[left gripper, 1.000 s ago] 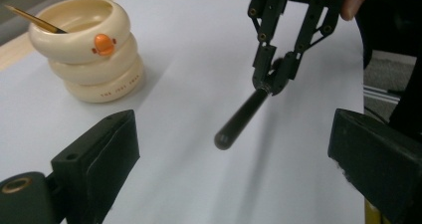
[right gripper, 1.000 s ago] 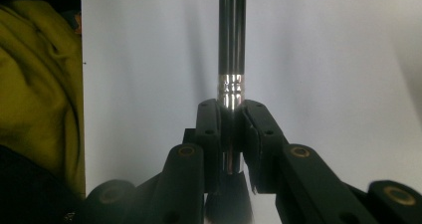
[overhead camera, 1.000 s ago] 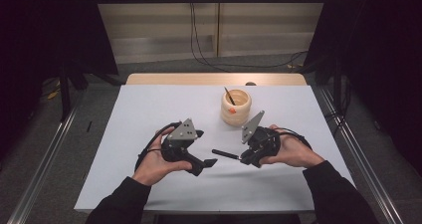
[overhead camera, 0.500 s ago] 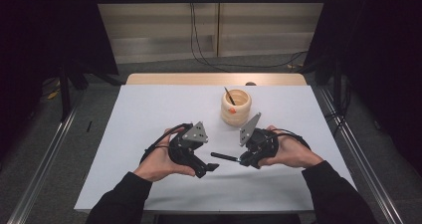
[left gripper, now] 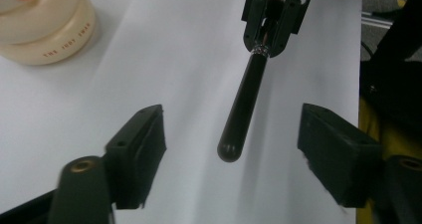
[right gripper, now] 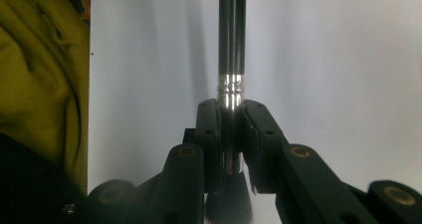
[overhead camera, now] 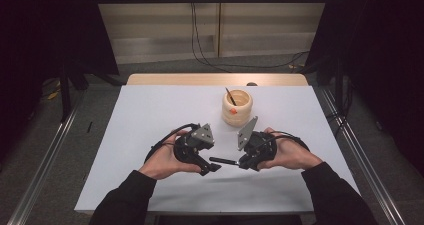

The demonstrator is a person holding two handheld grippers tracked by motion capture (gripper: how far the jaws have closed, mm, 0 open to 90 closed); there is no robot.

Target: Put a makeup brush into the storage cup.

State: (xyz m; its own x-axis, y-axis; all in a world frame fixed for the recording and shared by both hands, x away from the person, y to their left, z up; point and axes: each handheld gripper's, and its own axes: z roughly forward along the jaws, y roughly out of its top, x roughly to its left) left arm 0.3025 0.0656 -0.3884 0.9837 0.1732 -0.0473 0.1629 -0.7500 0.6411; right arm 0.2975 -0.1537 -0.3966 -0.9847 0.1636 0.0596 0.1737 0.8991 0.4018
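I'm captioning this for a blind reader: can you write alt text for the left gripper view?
A black makeup brush, clamped at its silver ferrule by the right gripper, points its handle end between the left gripper's jaws, which have just been closing without touching it. A cream ribbed jar stands on the white table.

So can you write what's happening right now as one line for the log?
right gripper: shut on black makeup brush at silver ferrule | left gripper: open, jaws just closing around brush handle, not touching | cream ribbed pot: behind

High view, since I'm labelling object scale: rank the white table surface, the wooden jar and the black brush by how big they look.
1. White table surface, by far the largest.
2. Wooden jar.
3. Black brush, thinnest; its handle's visible length looks about like the jar's width, and one end sits in the right gripper, so that gap is unsure.
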